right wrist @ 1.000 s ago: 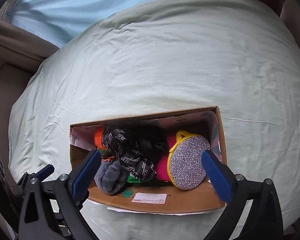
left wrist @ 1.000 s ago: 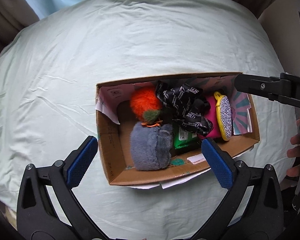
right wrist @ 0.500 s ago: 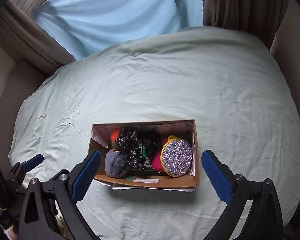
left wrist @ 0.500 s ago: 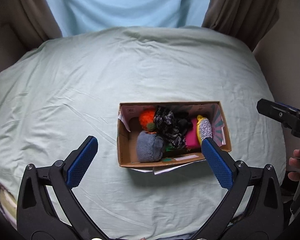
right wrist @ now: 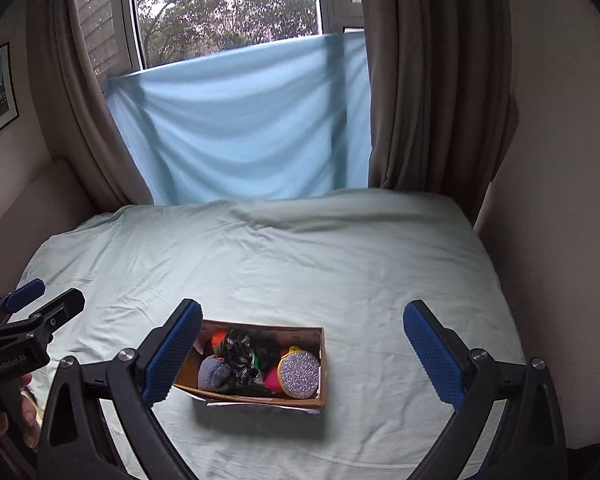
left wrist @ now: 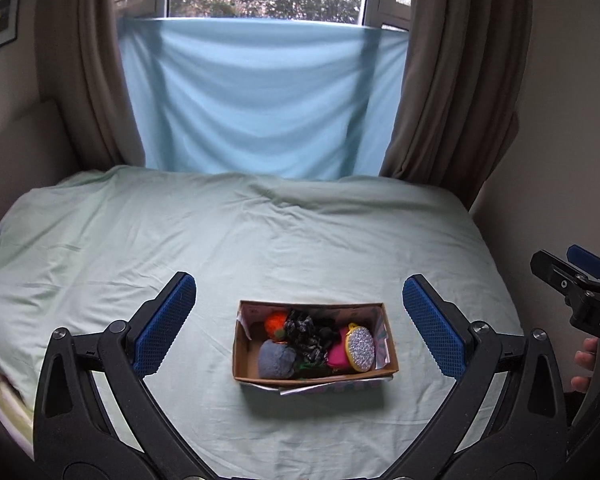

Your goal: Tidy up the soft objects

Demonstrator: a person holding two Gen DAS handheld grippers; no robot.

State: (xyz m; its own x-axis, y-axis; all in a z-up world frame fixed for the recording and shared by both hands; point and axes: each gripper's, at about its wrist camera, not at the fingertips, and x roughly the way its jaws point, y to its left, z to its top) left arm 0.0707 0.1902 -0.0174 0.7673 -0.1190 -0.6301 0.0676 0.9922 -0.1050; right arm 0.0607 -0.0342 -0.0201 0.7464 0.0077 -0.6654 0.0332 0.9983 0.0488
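Box sits on the bed, near edge, centre. Contents packed tight: grey plush near left, orange ball far left, black patterned cloth in the middle, pink item half hidden, glitter disc upright at right. A green thing beneath is hard to make out. Bed bare all round the box. Left gripper and right gripper both spread wide, empty, held above the near edge. Fingertips show at far right.
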